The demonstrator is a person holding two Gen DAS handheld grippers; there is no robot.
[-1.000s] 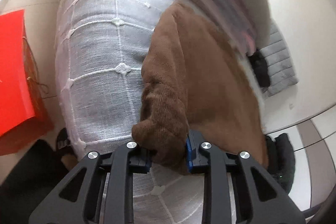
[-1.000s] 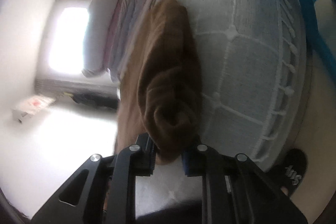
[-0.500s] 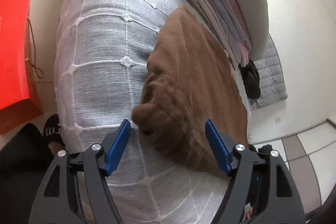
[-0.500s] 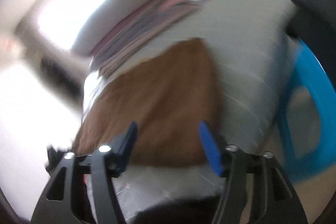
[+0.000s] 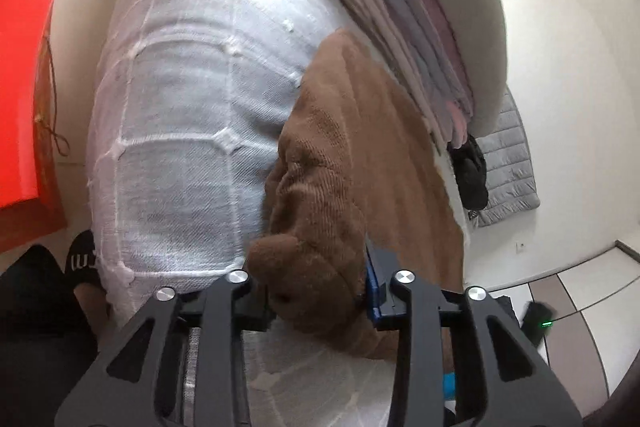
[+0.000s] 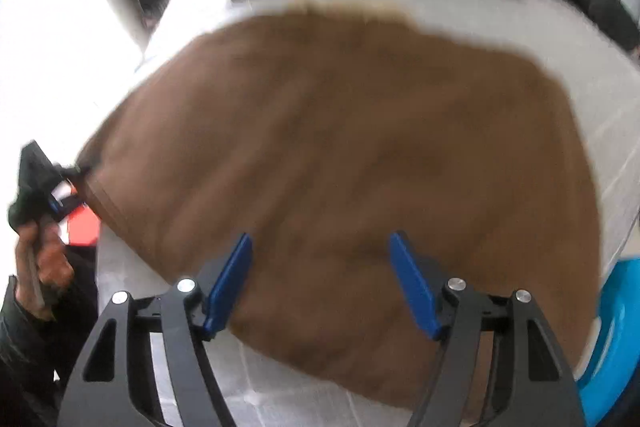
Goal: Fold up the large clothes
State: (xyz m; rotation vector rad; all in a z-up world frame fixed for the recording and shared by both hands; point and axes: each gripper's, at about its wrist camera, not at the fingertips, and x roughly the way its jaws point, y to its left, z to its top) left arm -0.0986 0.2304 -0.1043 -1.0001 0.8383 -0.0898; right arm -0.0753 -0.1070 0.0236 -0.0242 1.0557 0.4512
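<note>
A brown knit sweater lies on a bed with a white grid-stitched cover. My left gripper is shut on a bunched near corner of the sweater. In the right wrist view the sweater lies spread flat, blurred by motion. My right gripper is open and empty just above its near edge. The left gripper shows there at the sweater's left corner, held in a hand.
A stack of folded clothes lies past the sweater at the bed's far side. A red bag stands left of the bed. A blue stool is at the right. Grey and black clothes lie on the floor.
My left gripper opened, then shut again on the sweater's bunched corner. My right gripper let go of the sweater, opened and swung round to face it flat on the bed.
</note>
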